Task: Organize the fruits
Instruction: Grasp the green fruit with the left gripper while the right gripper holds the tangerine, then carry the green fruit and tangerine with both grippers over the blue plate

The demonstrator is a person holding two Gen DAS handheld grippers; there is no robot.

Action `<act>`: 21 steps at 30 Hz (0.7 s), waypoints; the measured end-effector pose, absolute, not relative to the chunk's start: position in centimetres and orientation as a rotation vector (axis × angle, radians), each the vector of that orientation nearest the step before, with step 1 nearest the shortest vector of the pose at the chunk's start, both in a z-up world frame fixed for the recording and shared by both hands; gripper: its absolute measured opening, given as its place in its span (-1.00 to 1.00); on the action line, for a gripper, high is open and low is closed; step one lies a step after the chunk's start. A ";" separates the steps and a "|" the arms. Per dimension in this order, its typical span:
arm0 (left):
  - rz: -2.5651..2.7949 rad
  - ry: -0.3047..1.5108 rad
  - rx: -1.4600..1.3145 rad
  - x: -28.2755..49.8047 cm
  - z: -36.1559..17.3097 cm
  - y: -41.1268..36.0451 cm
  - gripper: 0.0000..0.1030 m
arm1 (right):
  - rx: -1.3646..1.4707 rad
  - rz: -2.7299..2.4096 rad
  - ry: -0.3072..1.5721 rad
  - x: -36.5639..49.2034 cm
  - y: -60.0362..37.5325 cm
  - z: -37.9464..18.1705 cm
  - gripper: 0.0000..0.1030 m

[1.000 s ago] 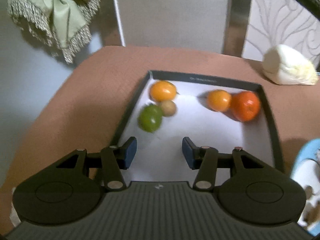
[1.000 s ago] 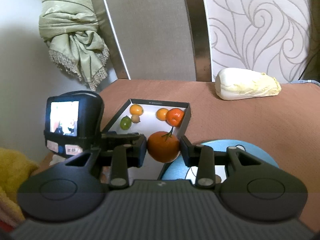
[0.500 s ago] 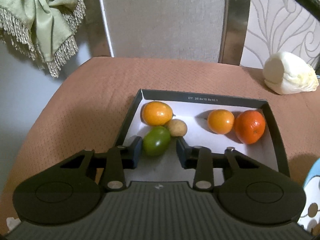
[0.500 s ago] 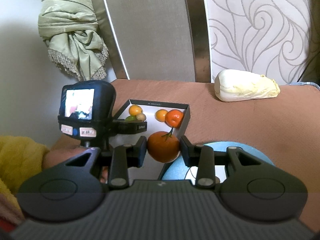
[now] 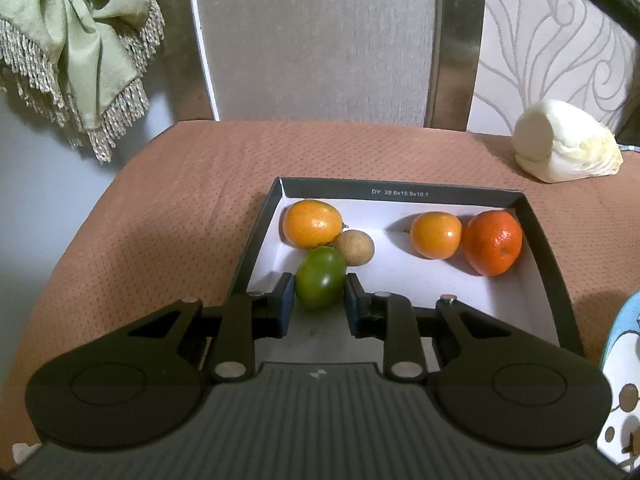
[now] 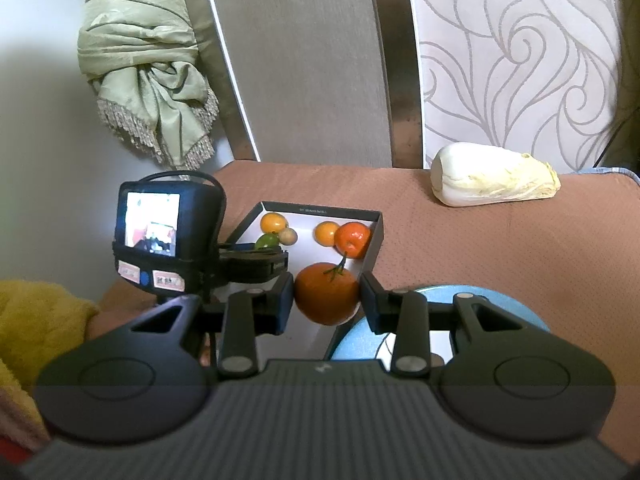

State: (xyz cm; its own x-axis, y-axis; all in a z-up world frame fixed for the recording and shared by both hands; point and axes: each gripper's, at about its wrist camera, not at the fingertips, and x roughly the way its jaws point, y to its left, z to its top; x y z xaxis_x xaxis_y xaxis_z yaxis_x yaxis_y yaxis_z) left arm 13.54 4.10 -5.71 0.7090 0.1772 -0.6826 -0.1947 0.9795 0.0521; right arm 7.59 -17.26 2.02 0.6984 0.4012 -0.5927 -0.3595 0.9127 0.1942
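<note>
A black box with a white floor lies on the brown tablecloth and holds several fruits. They are a yellow-orange fruit, a small tan one, an orange and a deep orange mandarin. My left gripper reaches into the box's near left part, its jaws closing, and both pads touch the sides of a green fruit. My right gripper hovers by the box's near right corner, shut on a stemmed orange.
A pale cabbage lies on the cloth at the back right. A blue plate sits beside the box on its right, under my right gripper. A yellow cloth is at the near left. A chair back and a green tasselled curtain stand behind the table.
My left gripper has moved forward and left to the green fruit, and its jaws have narrowed onto it. The right gripper and its orange have stayed put.
</note>
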 end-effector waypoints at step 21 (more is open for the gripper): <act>0.111 0.749 -0.002 9.3 -3.4 1.5 -0.40 | 0.048 0.419 0.661 5.4 -16.5 1.3 -0.24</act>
State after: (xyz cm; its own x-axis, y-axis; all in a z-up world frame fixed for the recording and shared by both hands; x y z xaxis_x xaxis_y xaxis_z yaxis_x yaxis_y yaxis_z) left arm 9.28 1.51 -3.37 0.7264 0.1000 -0.6799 -0.1018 0.9941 0.0375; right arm 5.35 -16.51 1.26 0.7091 0.3921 -0.5860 -0.3623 0.9156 0.1743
